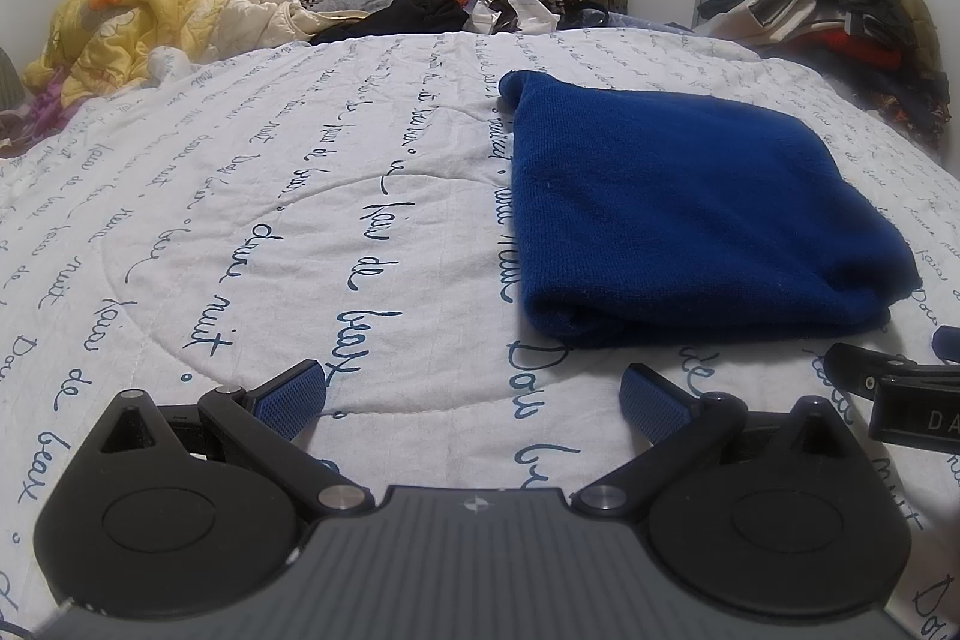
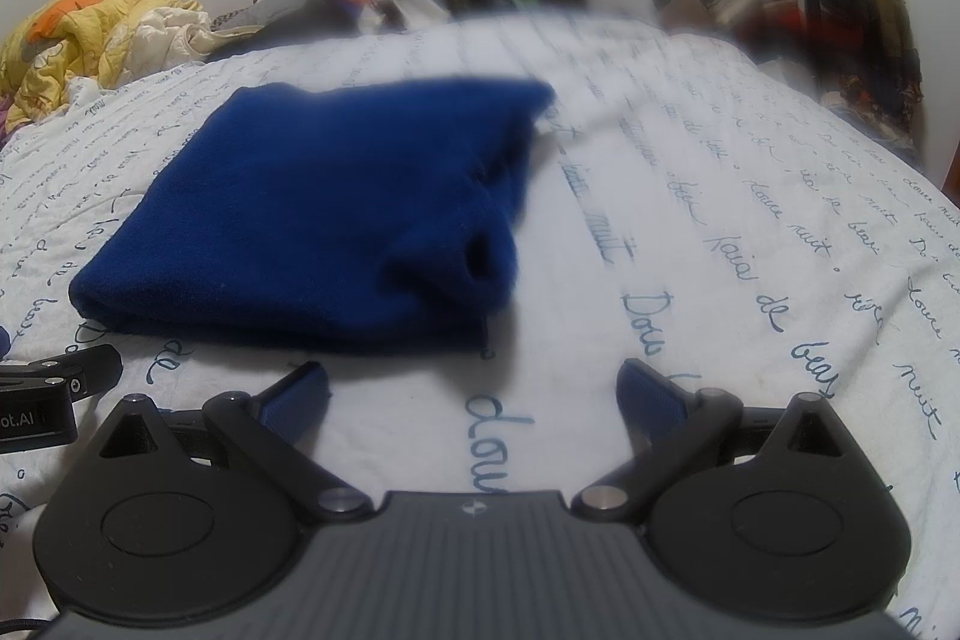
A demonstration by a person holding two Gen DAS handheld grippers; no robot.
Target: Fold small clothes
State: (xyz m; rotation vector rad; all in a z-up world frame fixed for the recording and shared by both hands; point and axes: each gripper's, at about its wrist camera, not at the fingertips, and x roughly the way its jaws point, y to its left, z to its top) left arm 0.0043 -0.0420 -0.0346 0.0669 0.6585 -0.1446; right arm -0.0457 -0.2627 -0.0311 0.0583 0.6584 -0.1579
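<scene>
Both grippers released, blue garment folded on the bed.
The left gripper [image 1: 474, 397] and right gripper [image 2: 474, 391] spread their fingers wide, grasping nothing, low over the quilt [image 1: 252, 196]. Just ahead lies the blue knit garment [image 1: 678, 214], a flat layered fold, its long axis running away toward the pillows, a rolled opening at its near right corner.

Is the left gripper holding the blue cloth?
No, the left gripper is open with nothing between its fingers, and the blue cloth lies folded on the bedspread ahead.
</scene>
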